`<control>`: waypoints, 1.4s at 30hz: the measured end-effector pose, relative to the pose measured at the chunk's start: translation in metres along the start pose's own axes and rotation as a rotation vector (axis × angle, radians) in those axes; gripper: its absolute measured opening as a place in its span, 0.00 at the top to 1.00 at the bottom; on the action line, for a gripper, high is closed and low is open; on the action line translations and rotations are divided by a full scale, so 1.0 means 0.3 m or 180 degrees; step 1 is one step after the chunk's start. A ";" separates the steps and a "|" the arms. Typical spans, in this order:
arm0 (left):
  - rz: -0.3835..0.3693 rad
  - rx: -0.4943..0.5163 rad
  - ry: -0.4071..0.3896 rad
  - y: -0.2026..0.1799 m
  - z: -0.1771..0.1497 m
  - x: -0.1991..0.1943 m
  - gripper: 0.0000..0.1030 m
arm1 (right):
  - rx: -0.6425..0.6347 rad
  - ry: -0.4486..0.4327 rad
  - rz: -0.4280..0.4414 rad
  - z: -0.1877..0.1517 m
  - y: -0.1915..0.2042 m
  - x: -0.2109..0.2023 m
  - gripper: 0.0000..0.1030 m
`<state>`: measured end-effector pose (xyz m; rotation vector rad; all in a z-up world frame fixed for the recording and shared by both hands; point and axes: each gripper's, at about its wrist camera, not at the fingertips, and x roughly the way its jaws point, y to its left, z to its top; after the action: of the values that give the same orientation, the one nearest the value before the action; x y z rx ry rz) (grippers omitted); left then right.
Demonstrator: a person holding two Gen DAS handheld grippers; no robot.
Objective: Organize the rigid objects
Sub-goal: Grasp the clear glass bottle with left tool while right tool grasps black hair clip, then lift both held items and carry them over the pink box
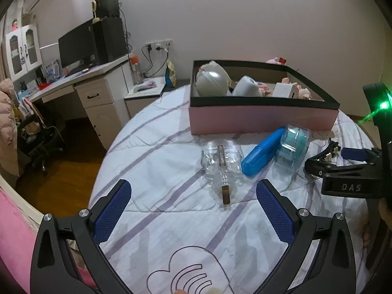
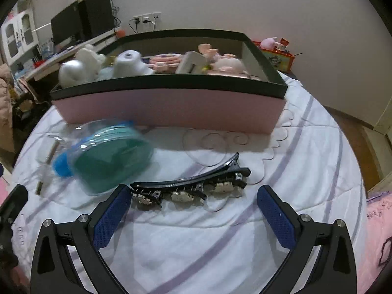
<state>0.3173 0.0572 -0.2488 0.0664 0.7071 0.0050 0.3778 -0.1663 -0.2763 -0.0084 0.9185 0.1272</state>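
Observation:
A pink box with a black rim (image 1: 259, 116) (image 2: 171, 109) sits on the bed and holds several white and pink items. In front of it lie a clear plastic bottle (image 1: 221, 163), a blue case (image 1: 263, 153), a teal clear-cased tape holder (image 1: 292, 147) (image 2: 107, 154) and a black jewelled hair clip (image 2: 193, 186) (image 1: 329, 150). My left gripper (image 1: 193, 202) is open and empty, just short of the bottle. My right gripper (image 2: 193, 205) is open, with the hair clip lying just beyond its fingertips; its left fingertip is close to the clip's end.
The bed has a white quilt with purple stripes (image 1: 171, 196). A white desk (image 1: 98, 93) with a monitor and speakers stands at the left, with a nightstand (image 1: 144, 93) beside the bed. Wood floor (image 1: 61, 171) lies beyond the bed's left edge.

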 end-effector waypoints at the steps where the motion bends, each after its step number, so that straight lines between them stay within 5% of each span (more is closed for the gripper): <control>1: -0.0007 0.0004 0.0013 -0.004 -0.001 0.006 0.00 | -0.0029 -0.0010 0.0004 0.002 -0.003 0.000 0.00; 12: -0.0207 0.0007 0.0225 -0.045 0.028 0.080 0.00 | -0.0235 -0.0027 0.0130 0.045 -0.012 0.016 0.05; 29: -0.0023 -0.0060 0.0669 -0.011 0.081 0.213 0.09 | -0.0147 -0.0035 0.0223 0.038 -0.057 0.018 0.05; 32: -0.0042 -0.0042 0.0666 -0.019 0.097 0.226 0.22 | -0.0130 -0.0045 0.0245 0.038 -0.058 0.017 0.05; 34: -0.0137 -0.0076 0.0642 -0.022 0.105 0.226 0.48 | -0.0119 -0.0049 0.0261 0.038 -0.061 0.017 0.05; 42: -0.0184 0.0033 0.0474 -0.036 0.090 0.173 0.49 | -0.0085 -0.0126 0.0286 0.033 -0.071 0.006 0.05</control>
<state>0.3742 0.0463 -0.2628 0.0560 0.8577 -0.0494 0.3891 -0.1867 -0.2728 0.0105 0.8778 0.2223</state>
